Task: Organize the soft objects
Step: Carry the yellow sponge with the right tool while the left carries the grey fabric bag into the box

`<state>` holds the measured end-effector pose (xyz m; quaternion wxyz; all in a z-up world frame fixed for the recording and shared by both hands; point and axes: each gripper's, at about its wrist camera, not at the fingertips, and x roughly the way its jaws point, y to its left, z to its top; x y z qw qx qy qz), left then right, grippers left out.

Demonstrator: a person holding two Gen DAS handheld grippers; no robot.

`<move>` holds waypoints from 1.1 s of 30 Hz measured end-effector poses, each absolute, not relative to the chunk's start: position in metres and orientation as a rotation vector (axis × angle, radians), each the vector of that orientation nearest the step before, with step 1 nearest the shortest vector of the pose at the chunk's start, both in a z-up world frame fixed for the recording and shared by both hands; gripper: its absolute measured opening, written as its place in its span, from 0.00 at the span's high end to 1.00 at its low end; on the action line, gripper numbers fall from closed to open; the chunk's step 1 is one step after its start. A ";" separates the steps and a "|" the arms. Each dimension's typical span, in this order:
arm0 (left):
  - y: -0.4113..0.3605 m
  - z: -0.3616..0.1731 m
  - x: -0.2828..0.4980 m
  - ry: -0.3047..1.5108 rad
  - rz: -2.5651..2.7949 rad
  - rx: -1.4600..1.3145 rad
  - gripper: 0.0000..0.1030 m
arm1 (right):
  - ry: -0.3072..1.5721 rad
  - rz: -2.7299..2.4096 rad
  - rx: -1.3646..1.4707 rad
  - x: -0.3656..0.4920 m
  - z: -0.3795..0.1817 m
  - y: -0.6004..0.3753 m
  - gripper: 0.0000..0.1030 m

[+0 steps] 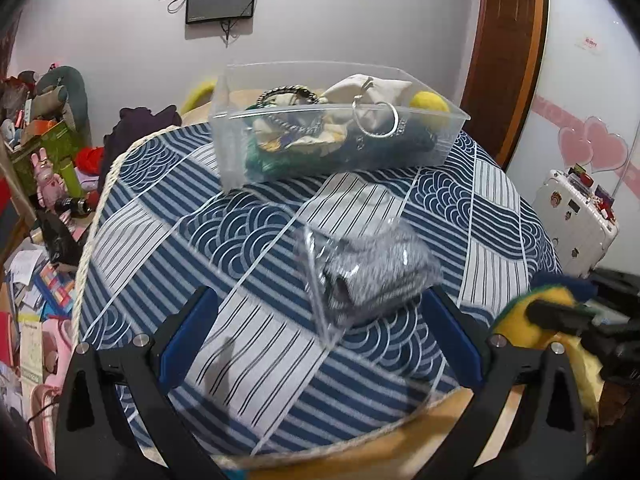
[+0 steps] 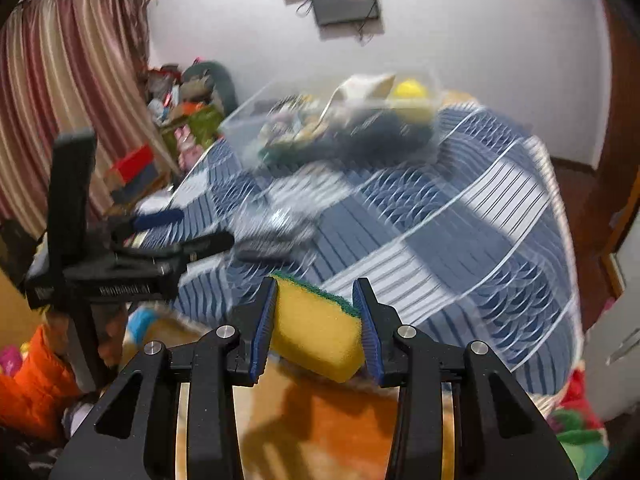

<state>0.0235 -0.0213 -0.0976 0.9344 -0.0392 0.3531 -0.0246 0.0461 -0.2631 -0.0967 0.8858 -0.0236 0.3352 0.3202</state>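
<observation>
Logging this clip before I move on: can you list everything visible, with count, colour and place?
Sponge: one, yellow with green top, held in right tongs.
Grey cloth: one, folded, inside the near clear box.
Near clear box: one, transparent, table centre.
Far clear bin: one, transparent, table's far side, holding mixed items.
Tablecloth: one, blue-white patterned, over the table.
Suitcase: one, white, on the right.
Left tongs: open, near the box.
Right tongs: shut on the sponge.
</observation>
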 end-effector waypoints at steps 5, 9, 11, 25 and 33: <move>-0.030 -0.106 0.049 0.762 -0.096 -0.085 0.00 | 0.626 0.593 -0.067 0.061 -0.082 -0.269 0.65; -0.036 -0.115 0.063 0.794 -0.130 -0.088 0.10 | 0.600 0.559 -0.070 0.073 -0.077 -0.270 0.65; -0.037 -0.117 0.067 0.802 -0.153 -0.088 0.30 | 0.597 0.560 -0.062 0.078 -0.076 -0.272 0.65; -0.031 -0.081 0.053 0.687 -0.189 -0.057 0.67 | 0.542 0.553 -0.041 0.093 -0.056 -0.271 0.65; -0.016 -0.034 0.057 0.558 -0.141 -0.041 0.67 | 0.437 0.547 -0.054 0.110 -0.024 -0.255 0.65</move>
